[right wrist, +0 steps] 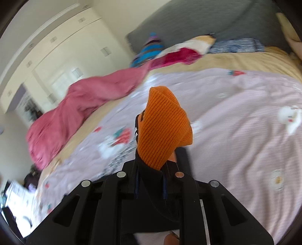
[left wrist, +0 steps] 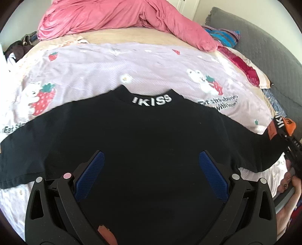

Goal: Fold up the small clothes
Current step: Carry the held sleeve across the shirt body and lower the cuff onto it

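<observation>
A black top [left wrist: 147,135] with "IKISS" on its collar [left wrist: 152,100] lies spread flat on the lilac strawberry-print sheet [left wrist: 94,75]. My left gripper [left wrist: 151,160] hovers over its middle, jaws wide open, blue pads [left wrist: 90,175] apart and empty. My right gripper [right wrist: 151,169] is shut on the top's right sleeve end, a black sleeve with an orange ribbed cuff [right wrist: 164,124] that sticks up between the fingers. That cuff also shows at the right edge of the left wrist view [left wrist: 288,126], lifted off the sheet.
A crumpled pink duvet [left wrist: 113,17] lies at the far side of the bed. Striped clothes [left wrist: 224,37], a red cloth [left wrist: 243,66] and a grey quilted headboard [left wrist: 264,47] are to the right. White wardrobes [right wrist: 56,47] stand beyond the bed.
</observation>
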`<action>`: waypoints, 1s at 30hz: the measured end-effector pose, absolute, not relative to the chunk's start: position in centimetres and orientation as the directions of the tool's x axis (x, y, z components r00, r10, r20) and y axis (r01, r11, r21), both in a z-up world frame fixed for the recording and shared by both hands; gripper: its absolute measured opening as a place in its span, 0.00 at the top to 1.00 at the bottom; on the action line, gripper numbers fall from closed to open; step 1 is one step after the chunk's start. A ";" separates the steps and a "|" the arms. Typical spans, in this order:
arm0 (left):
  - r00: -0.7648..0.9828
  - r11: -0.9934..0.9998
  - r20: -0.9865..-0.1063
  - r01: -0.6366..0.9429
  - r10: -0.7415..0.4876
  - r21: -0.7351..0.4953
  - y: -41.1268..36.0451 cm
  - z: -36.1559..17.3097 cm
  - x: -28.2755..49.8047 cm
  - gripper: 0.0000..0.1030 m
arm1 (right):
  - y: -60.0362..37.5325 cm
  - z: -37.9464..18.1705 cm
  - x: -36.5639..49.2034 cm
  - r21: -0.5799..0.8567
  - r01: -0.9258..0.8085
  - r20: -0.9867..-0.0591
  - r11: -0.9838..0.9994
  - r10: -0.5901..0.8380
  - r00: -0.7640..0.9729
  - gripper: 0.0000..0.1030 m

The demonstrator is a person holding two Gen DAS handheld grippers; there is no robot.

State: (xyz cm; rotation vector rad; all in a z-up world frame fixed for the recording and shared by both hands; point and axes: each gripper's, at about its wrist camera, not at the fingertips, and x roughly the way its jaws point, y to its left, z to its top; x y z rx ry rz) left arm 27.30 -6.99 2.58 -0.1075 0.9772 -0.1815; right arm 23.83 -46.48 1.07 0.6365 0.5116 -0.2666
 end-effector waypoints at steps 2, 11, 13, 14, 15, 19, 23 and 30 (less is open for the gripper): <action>0.549 0.979 -0.810 0.094 -0.205 -0.183 -6.0 3.0 26.9 0.08 | -44.6 1.5 24.6 0.494 0.337 -0.530 0.801 -0.030 0.848 0.84; 0.545 0.970 -0.808 0.043 -0.225 -0.241 -0.9 3.7 25.7 0.08 | -36.6 3.0 26.1 0.411 0.136 -0.524 0.901 0.111 0.844 0.84; 0.543 0.970 -0.810 0.038 -0.221 -0.239 -0.1 3.5 25.6 0.08 | -34.9 3.1 26.3 0.383 0.098 -0.531 0.919 0.132 0.837 0.84; 0.541 0.968 -0.810 0.036 -0.226 -0.247 0.1 3.4 25.6 0.08 | -34.1 3.1 26.3 0.372 0.079 -0.533 0.925 0.143 0.834 0.84; 0.542 0.964 -0.806 0.032 -0.240 -0.265 0.4 3.3 25.5 0.08 | -33.7 3.0 26.3 0.365 0.067 -0.535 0.929 0.150 0.831 0.84; 0.543 0.932 -0.777 0.032 -0.319 -0.360 1.1 2.9 25.5 0.08 | -30.8 2.3 26.2 0.316 -0.004 -0.559 0.949 0.189 0.807 0.84; 0.533 0.926 -0.774 0.051 -0.342 -0.375 0.4 2.3 26.0 0.08 | -28.4 1.9 25.9 0.268 -0.048 -0.578 0.962 0.200 0.791 0.83; 0.510 0.917 -0.776 0.069 -0.372 -0.393 -0.2 1.1 26.7 0.08 | -26.3 1.2 26.3 0.255 -0.062 -0.602 0.965 0.208 0.771 0.82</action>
